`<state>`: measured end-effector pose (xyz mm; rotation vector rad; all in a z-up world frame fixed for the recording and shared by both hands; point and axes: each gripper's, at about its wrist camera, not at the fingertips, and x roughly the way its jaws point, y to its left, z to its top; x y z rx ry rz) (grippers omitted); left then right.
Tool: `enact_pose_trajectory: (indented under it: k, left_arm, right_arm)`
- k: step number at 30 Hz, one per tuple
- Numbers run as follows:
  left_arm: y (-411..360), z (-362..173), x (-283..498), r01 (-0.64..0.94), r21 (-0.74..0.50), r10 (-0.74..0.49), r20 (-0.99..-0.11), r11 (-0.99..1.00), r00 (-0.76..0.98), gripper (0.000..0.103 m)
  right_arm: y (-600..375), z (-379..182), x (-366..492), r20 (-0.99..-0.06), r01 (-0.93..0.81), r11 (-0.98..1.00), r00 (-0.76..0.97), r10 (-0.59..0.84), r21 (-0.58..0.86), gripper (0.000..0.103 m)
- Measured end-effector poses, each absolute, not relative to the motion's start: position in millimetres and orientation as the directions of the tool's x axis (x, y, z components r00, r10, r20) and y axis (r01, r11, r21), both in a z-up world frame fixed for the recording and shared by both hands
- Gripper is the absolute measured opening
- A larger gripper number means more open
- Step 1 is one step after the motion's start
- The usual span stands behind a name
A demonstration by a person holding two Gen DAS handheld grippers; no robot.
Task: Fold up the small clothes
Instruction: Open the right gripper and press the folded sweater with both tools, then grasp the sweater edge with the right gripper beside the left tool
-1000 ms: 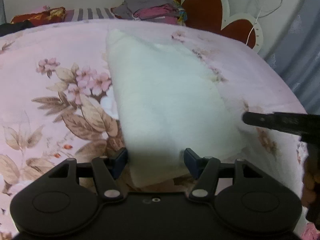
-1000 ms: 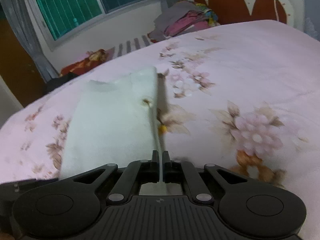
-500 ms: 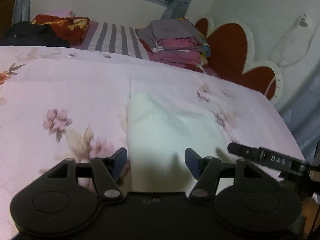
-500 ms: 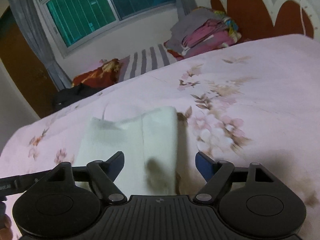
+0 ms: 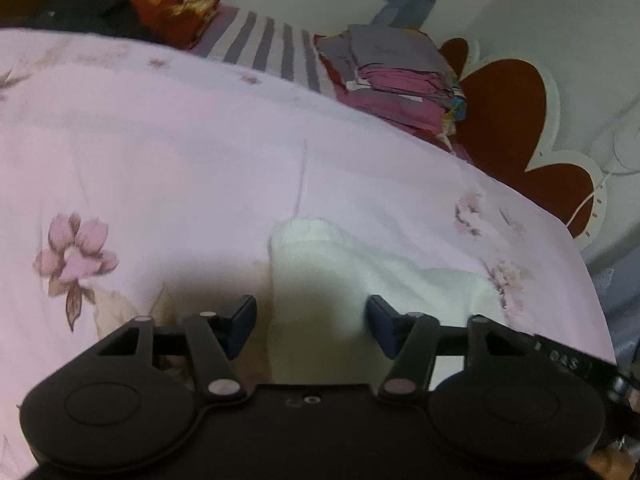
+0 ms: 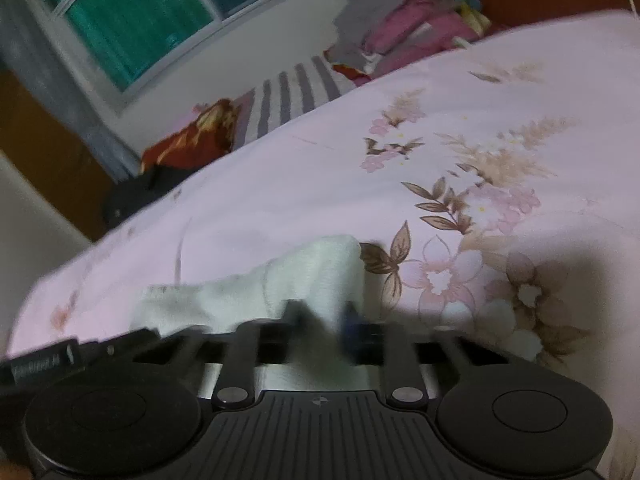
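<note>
We held our left tongs (image 5: 312, 320) spread wide over the small white fleecy folded cloth (image 5: 360, 276) on the pink floral bed (image 5: 160, 168); our blurred right tongs (image 6: 322, 318) were half-closed around its edge, likely to regrip.

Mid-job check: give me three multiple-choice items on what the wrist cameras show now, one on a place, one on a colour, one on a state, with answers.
1. Where does the white fleecy folded cloth lie?
A. on the pink floral bedspread
B. on the stacked clothes
C. on the floor

2. What colour are the left gripper finger pads?
A. red
B. dark blue
C. white

3. How do the left gripper's jaws stand?
A. shut on the cloth
B. shut, holding nothing
C. open

Answers: A, bedspread surrounds it; B, blue pads show; C, a wide gap shows between them.
</note>
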<state>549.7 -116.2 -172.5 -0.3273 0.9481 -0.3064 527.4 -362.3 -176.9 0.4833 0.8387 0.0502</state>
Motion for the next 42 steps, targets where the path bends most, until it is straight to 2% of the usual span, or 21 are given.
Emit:
enact_pose_trajectory:
  k: [3,5,8,10,11,13,16,20,21,22,23,24,25,32,36,37,39,40,42]
  left_arm:
    - [-115,-177,544,0.129,-0.399,-0.398,-0.723,0.908,0.564,0.058]
    - [-116,-177,542,0.124,-0.398,-0.394,-0.724,0.909,0.567,0.058]
    - [-125,-168,537,0.145,-0.365,-0.378,-0.722,0.92,0.58,0.053]
    - [-130,-172,538,0.176,-0.303,-0.346,-0.724,0.937,0.597,0.059]
    - [-127,-174,539,0.154,-0.331,-0.355,-0.727,0.931,0.588,0.06]
    - [-124,-171,538,0.133,-0.349,-0.358,-0.73,0.928,0.582,0.06]
    - [-127,-159,530,0.167,-0.302,-0.339,-0.721,0.939,0.605,0.061]
    - [-124,-149,518,0.189,-0.3,-0.351,-0.709,0.935,0.611,0.064]
    - [-122,-148,512,0.195,-0.296,-0.352,-0.705,0.935,0.615,0.065]
    - [-120,-147,506,0.202,-0.29,-0.352,-0.705,0.935,0.616,0.066]
    - [-119,-147,504,0.207,-0.288,-0.353,-0.707,0.935,0.613,0.066]
    - [-116,-147,497,0.211,-0.291,-0.358,-0.708,0.933,0.609,0.066]
    - [-114,-148,490,0.214,-0.294,-0.363,-0.711,0.931,0.602,0.066]
    - [-99,-156,446,0.218,-0.318,-0.385,-0.726,0.923,0.57,0.066]
    - [-100,-166,438,0.219,-0.348,-0.41,-0.738,0.912,0.536,0.062]
    - [-101,-168,437,0.22,-0.363,-0.423,-0.739,0.906,0.524,0.061]
    - [-103,-174,431,0.226,-0.379,-0.44,-0.738,0.897,0.511,0.054]
    - [-105,-175,429,0.228,-0.381,-0.443,-0.738,0.896,0.509,0.054]
    - [-110,-177,423,0.243,-0.395,-0.463,-0.734,0.886,0.497,0.044]
  right_arm:
    - [-353,-176,521,-0.694,0.04,0.936,0.682,0.229,0.349,0.016]
    - [-358,-184,520,-0.707,0.047,0.947,0.678,0.204,0.318,0.016]
    - [-371,-188,521,-0.711,0.107,0.923,0.672,0.207,0.37,0.016]
    - [-366,-184,517,-0.707,0.096,0.928,0.676,0.205,0.361,0.016]
    - [-362,-186,516,-0.709,0.069,0.943,0.677,0.196,0.326,0.017]
    - [-369,-190,520,-0.712,0.089,0.938,0.676,0.19,0.334,0.023]
    - [-369,-181,518,-0.708,0.086,0.939,0.68,0.189,0.333,0.023]
    - [-371,-168,507,-0.683,0.108,0.918,0.703,0.201,0.381,0.025]
    - [-371,-165,504,-0.68,0.114,0.913,0.704,0.204,0.392,0.027]
    - [-371,-163,499,-0.676,0.109,0.909,0.705,0.215,0.403,0.038]
    - [-368,-159,495,-0.673,0.101,0.911,0.707,0.217,0.4,0.056]
    - [-365,-157,490,-0.674,0.094,0.917,0.707,0.212,0.387,0.062]
    - [-363,-155,484,-0.674,0.087,0.923,0.709,0.208,0.376,0.064]
    - [-354,-154,432,-0.683,0.067,0.918,0.69,0.241,0.391,0.063]
    - [-346,-158,407,-0.698,0.064,0.92,0.673,0.247,0.387,0.062]
    - [-344,-160,403,-0.7,0.068,0.918,0.67,0.248,0.391,0.052]
    - [-341,-165,396,-0.71,0.071,0.909,0.651,0.269,0.41,0.038]
    - [-339,-167,393,-0.714,0.074,0.907,0.644,0.274,0.414,0.038]
    - [-335,-169,384,-0.723,0.072,0.909,0.634,0.276,0.41,0.038]
